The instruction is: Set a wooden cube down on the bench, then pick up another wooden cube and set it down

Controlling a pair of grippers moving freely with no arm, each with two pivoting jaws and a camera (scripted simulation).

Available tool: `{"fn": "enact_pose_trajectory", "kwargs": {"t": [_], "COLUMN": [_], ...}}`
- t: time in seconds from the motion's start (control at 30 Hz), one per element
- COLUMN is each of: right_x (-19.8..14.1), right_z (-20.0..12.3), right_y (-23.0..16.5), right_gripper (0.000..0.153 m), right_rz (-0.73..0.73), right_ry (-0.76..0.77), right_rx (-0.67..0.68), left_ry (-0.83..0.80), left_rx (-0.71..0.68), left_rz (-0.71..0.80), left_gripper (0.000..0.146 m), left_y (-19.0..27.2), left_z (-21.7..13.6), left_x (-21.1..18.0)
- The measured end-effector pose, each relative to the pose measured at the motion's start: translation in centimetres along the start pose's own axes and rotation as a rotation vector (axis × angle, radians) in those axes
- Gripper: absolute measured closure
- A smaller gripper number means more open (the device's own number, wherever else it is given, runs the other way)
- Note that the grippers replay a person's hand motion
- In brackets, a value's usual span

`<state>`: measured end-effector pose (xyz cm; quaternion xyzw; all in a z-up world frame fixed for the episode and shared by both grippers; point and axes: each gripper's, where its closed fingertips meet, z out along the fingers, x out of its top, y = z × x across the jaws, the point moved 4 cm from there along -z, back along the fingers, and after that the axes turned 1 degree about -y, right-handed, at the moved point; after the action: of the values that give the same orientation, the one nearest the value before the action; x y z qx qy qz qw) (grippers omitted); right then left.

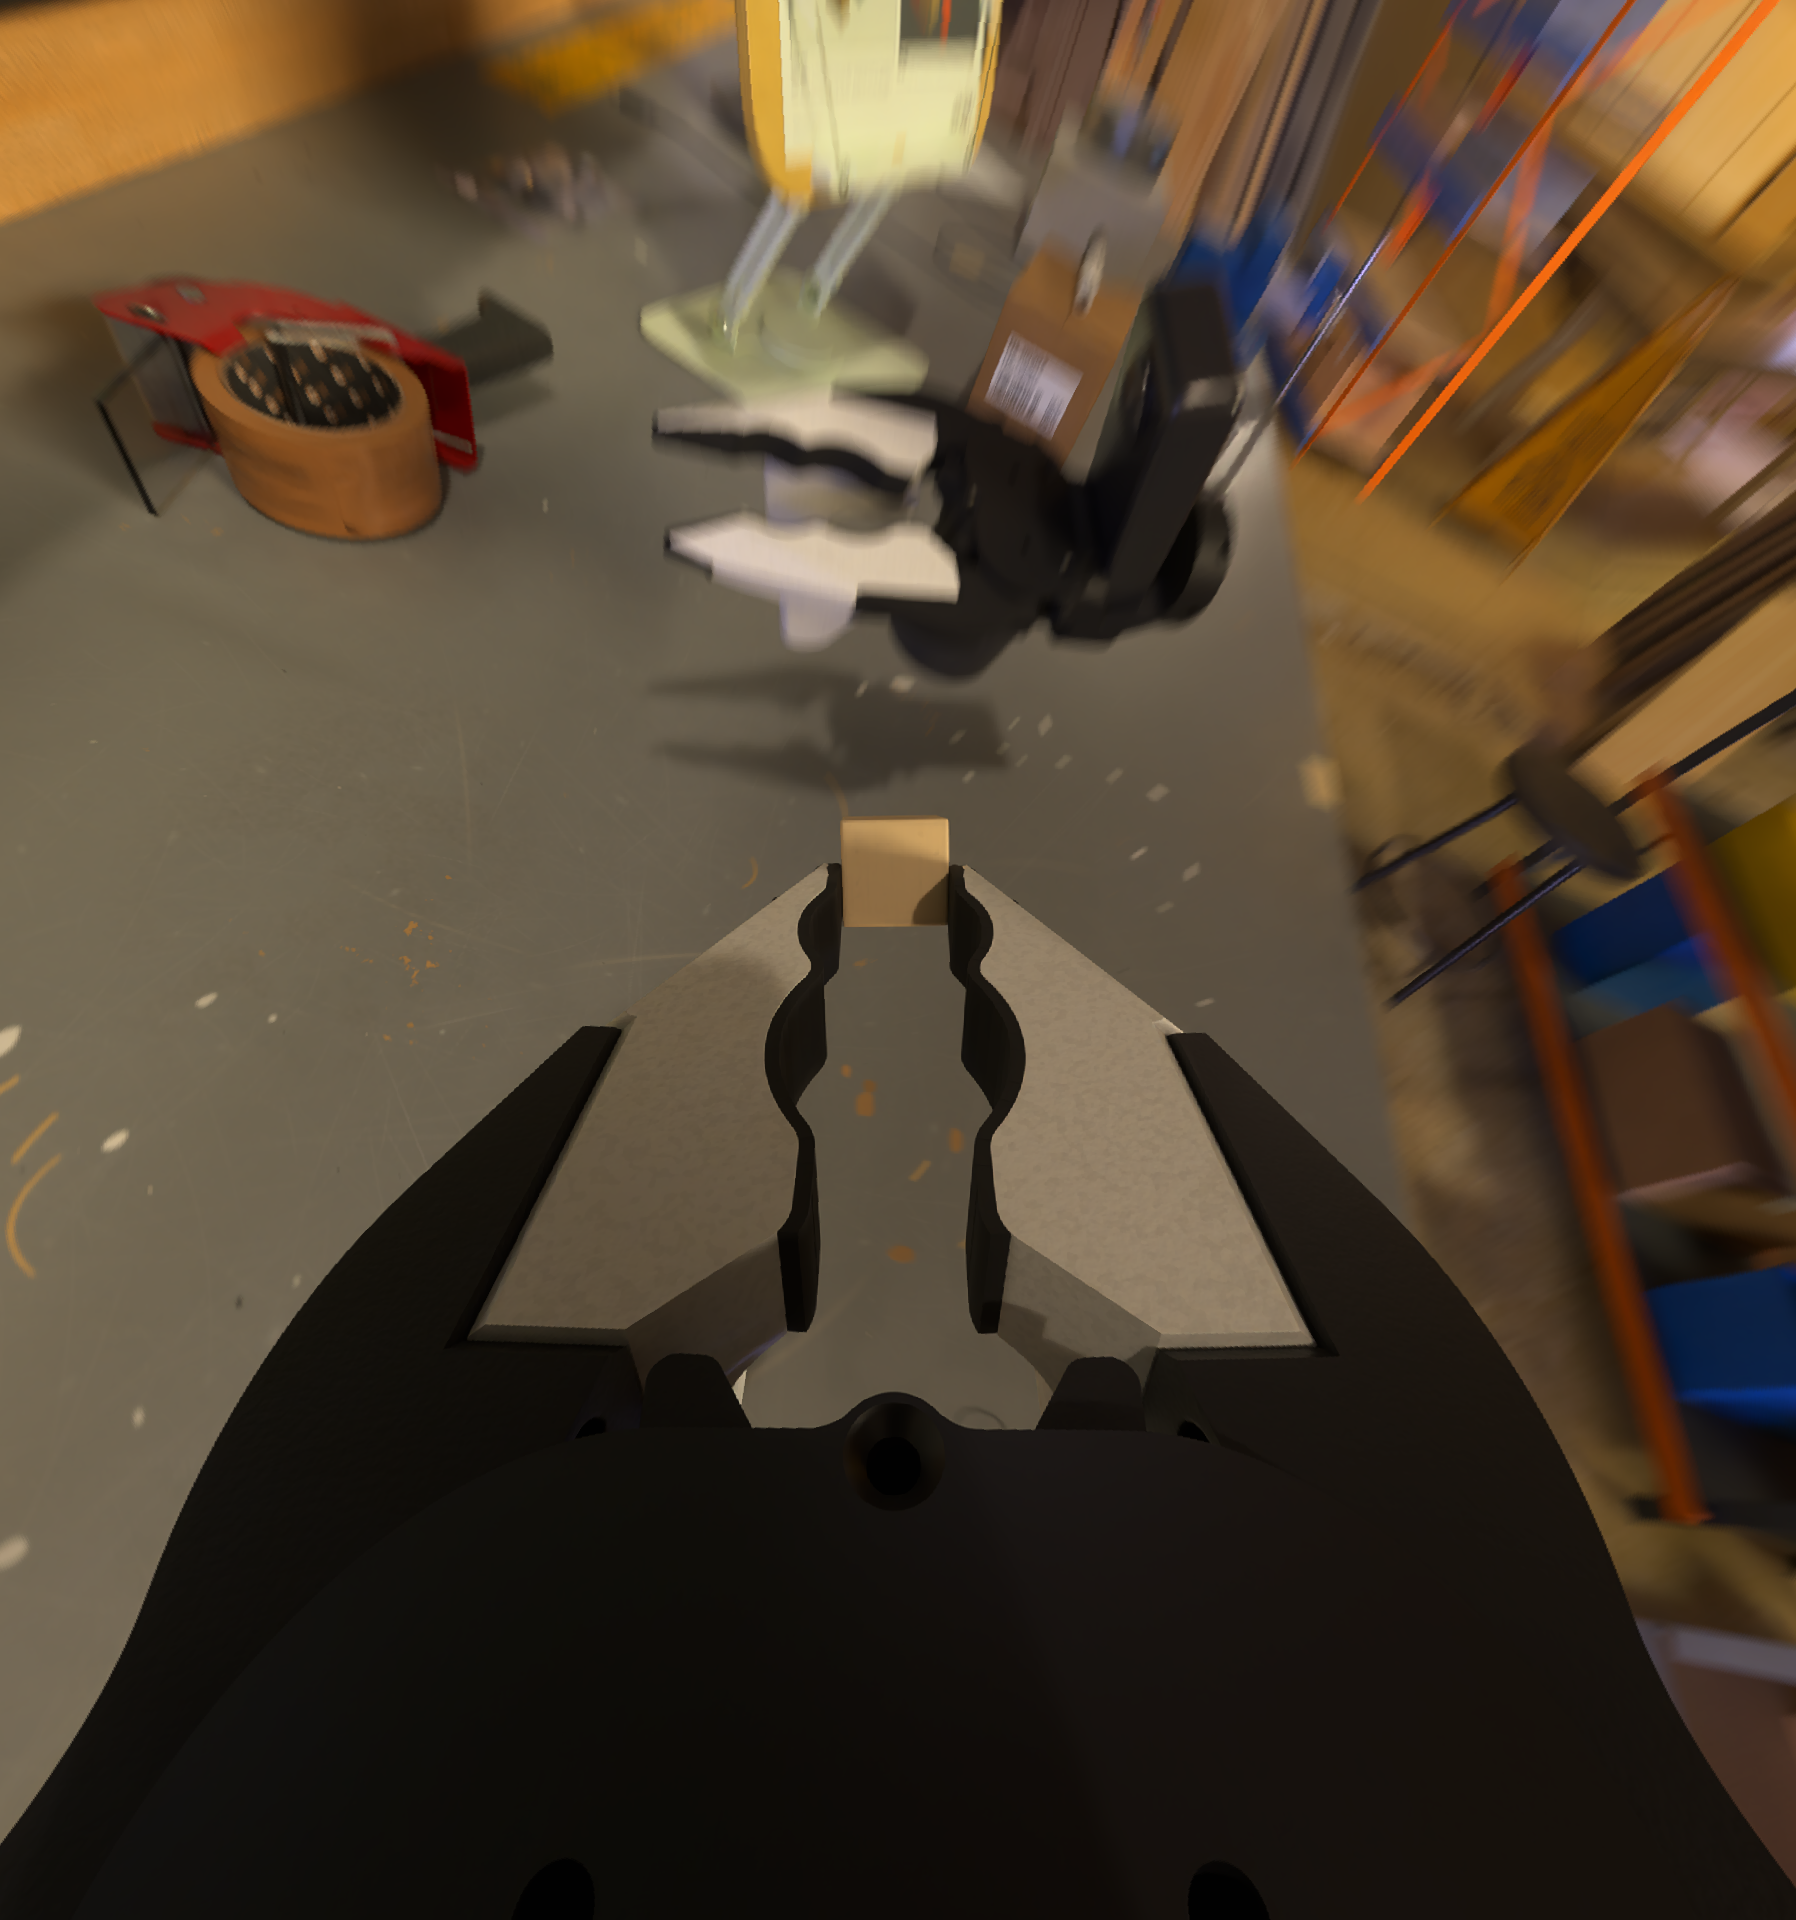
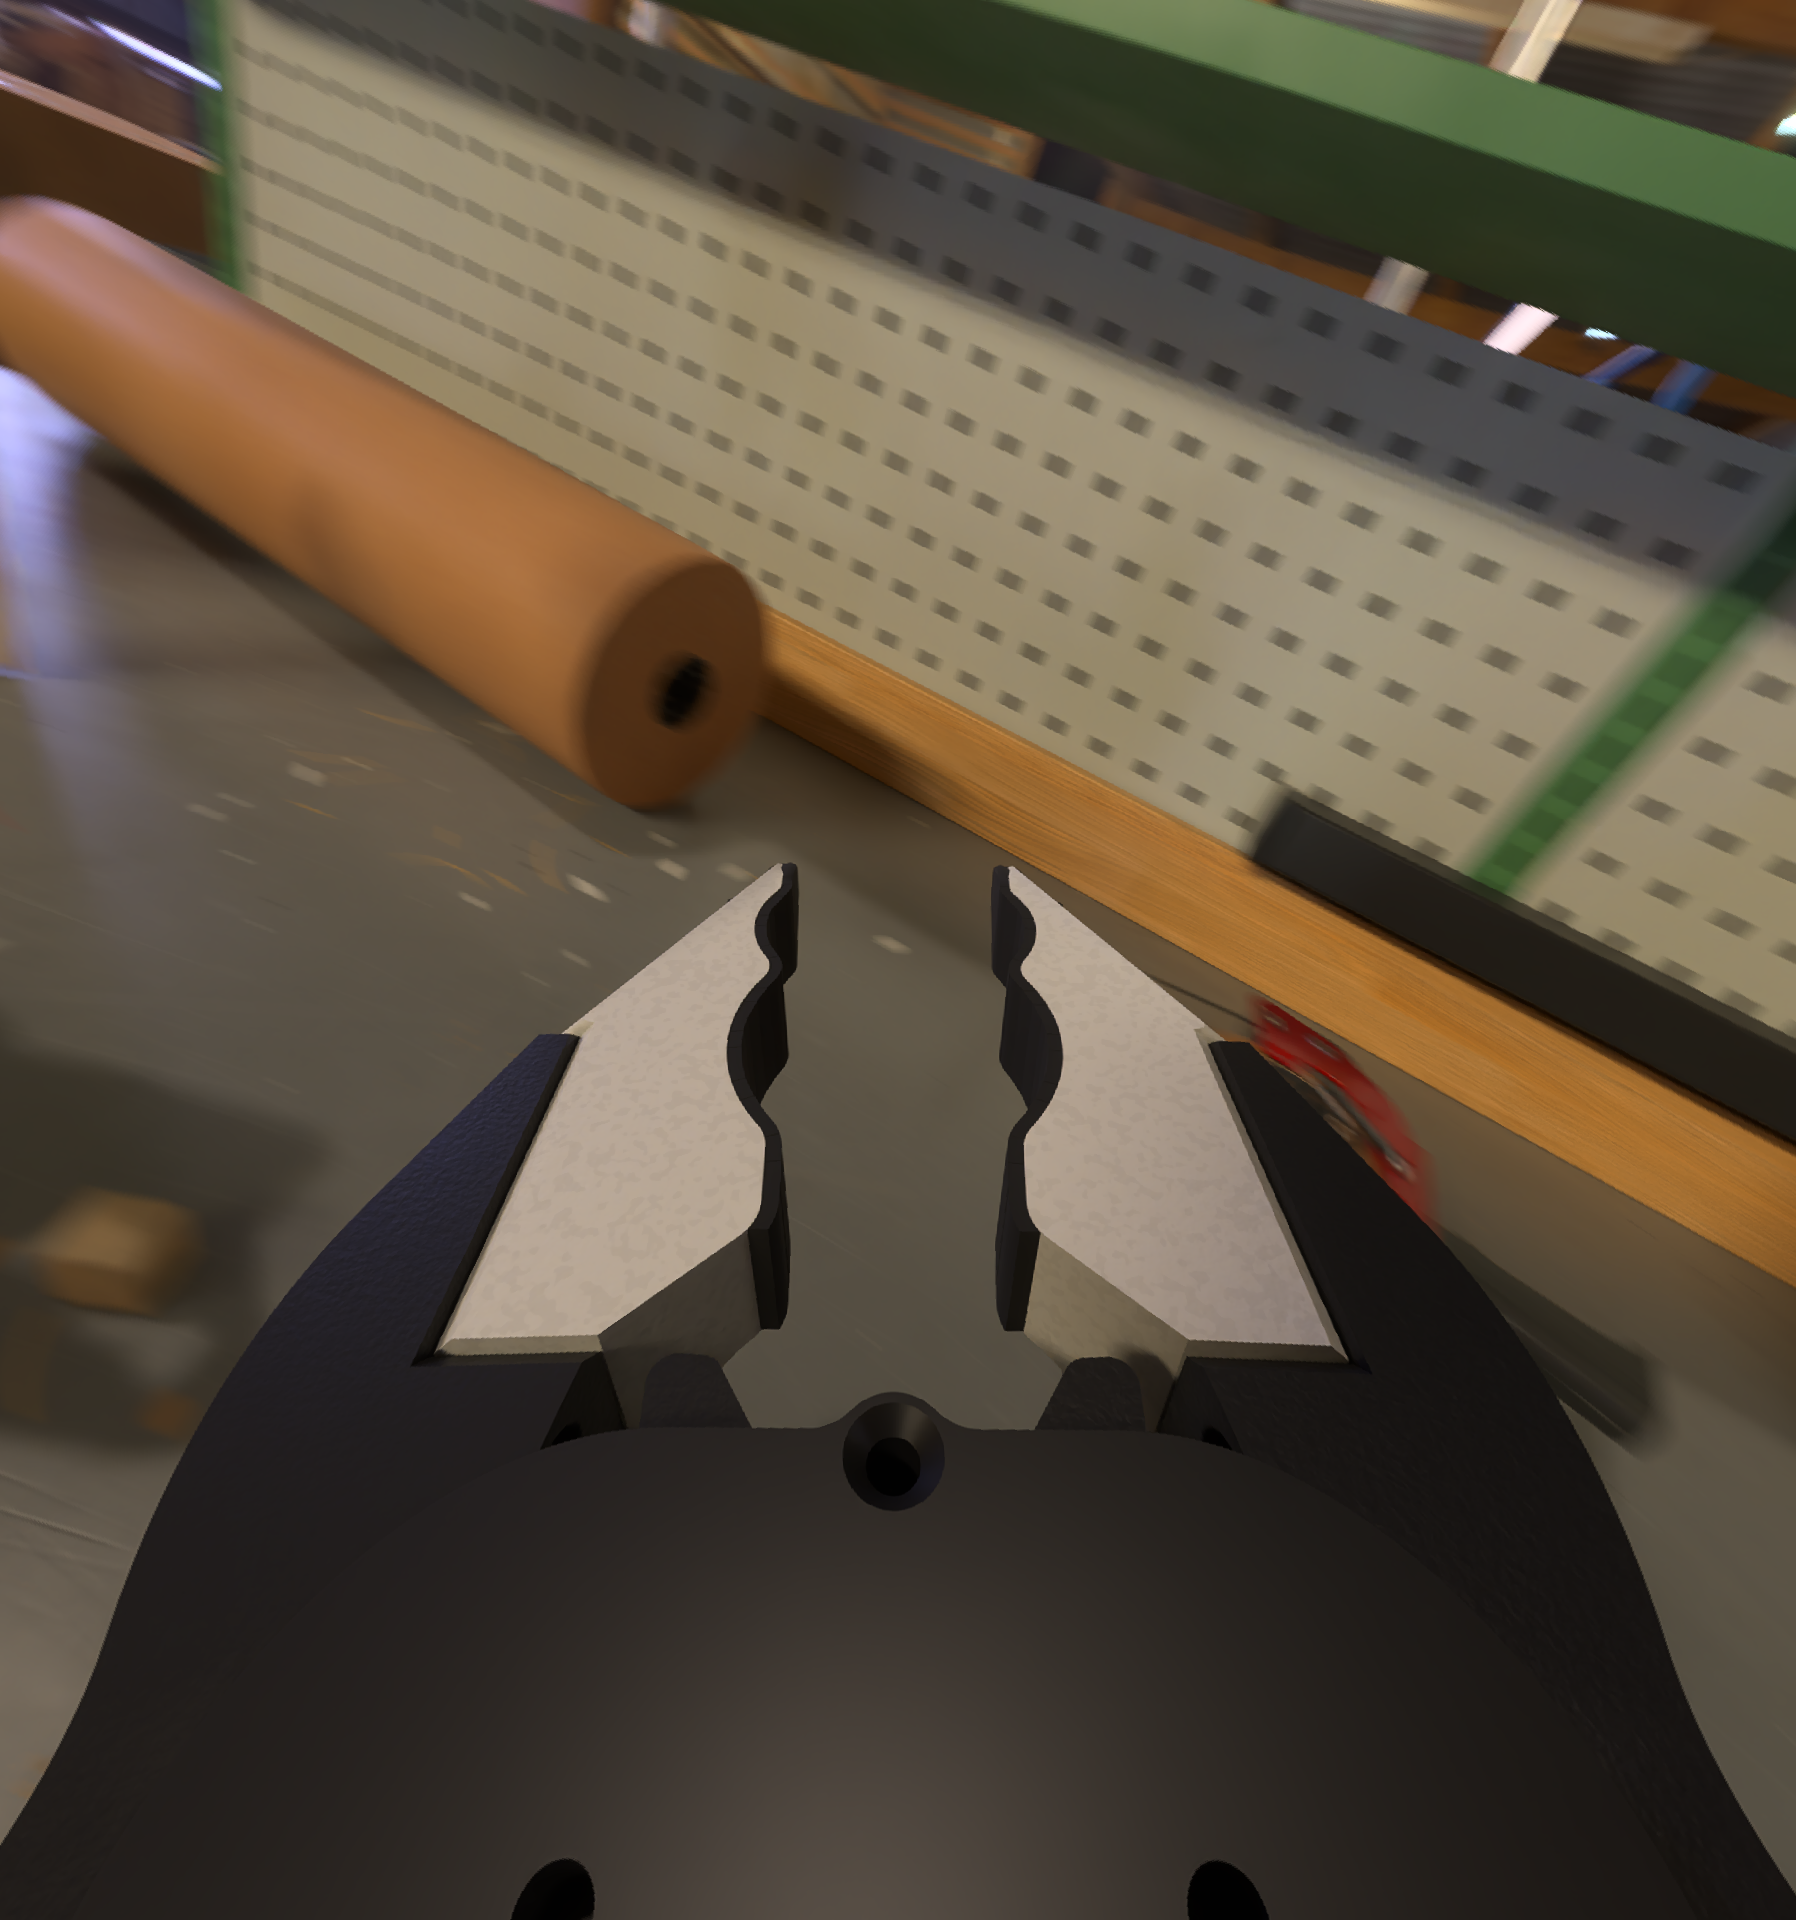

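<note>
It was a workshop: a scuffed grey bench (image 1: 354,831), a pegboard (image 2: 977,436), a tape dispenser (image 1: 302,405), and a brown paper roll (image 2: 354,499).

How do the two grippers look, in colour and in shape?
Both look alike. The left gripper and the right gripper each have a wide, matte black body with a small round hole in the middle. Two pale grey, speckled fingers taper toward the tips; their inner edges are black and wavy. No cables or markings show.
</note>
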<state>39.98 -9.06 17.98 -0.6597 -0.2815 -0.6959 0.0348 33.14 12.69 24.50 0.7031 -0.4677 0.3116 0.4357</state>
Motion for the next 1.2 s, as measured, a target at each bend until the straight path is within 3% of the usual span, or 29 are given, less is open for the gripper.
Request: {"fn": "enact_pose_trajectory", "kwargs": {"t": [0.13, 0.23, 0.3, 0.43, 0.57, 0.77, 0.8, 0.87, 0.97, 1.07, 1.13, 1.2], "right_x": [-7.0, -10.9, -11.7, -11.9, -12.0, -11.8, -11.9, -11.9, -11.6, -10.8, -10.4, -10.5], "right_z": [-4.4, -7.1, -7.5, -7.2, -6.8, -6.9, -6.9, -6.9, -7.0, -7.0, -6.7, -6.5], "right_y": [7.5, 8.7, 9.2, 10.1, 10.6, 11.1, 11.1, 11.1, 10.7, 10.1, 9.2, 8.2], "right_gripper": [0.108, 0.108, 0.109, 0.107, 0.107, 0.107, 0.106, 0.104, 0.101, 0.100, 0.100, 0.100], "right_rz": [0.040, 0.103, 0.138, 0.167, 0.186, 0.239, 0.249, 0.265, 0.268, 0.295, 0.321, 0.324], "right_ry": [-0.118, -0.154, -0.207, -0.209, -0.212, -0.190, -0.188, -0.182, -0.166, -0.140, -0.135, -0.166], "right_rx": [-0.113, -0.141, -0.135, -0.147, -0.161, -0.166, -0.165, -0.153, -0.111, -0.037, 0.054, 0.140], "left_ry": [-0.275, -0.416, -0.477, -0.655, -0.767, -0.739, -0.694, -0.513, -0.177, 0.039, 0.008, -0.125], "left_rx": [0.156, 0.168, 0.148, 0.120, 0.084, 0.109, 0.106, 0.149, 0.315, 0.522, 0.560, 0.578], "left_rz": [0.169, 0.215, 0.200, 0.186, 0.211, 0.207, 0.192, 0.200, 0.248, 0.259, 0.207, 0.148], "left_gripper": [0.126, 0.126, 0.126, 0.126, 0.126, 0.125, 0.110, 0.098, 0.091, 0.080, 0.072, 0.063], "left_y": [-0.1, -1.6, -2.7, -3.9, -3.6, -3.2, -2.9, -1.9, -0.6, -1.4, -2.8, -4.5], "left_z": [12.0, 19.8, 24.1, 29.9, 32.4, 34.2, 34.3, 33.2, 27.0, 18.9, 15.5, 13.7], "left_x": [-1.7, -2.5, -2.6, -3.5, -4.5, -4.7, -4.3, -2.6, -0.8, -2.5, -5.6, -9.1]}}
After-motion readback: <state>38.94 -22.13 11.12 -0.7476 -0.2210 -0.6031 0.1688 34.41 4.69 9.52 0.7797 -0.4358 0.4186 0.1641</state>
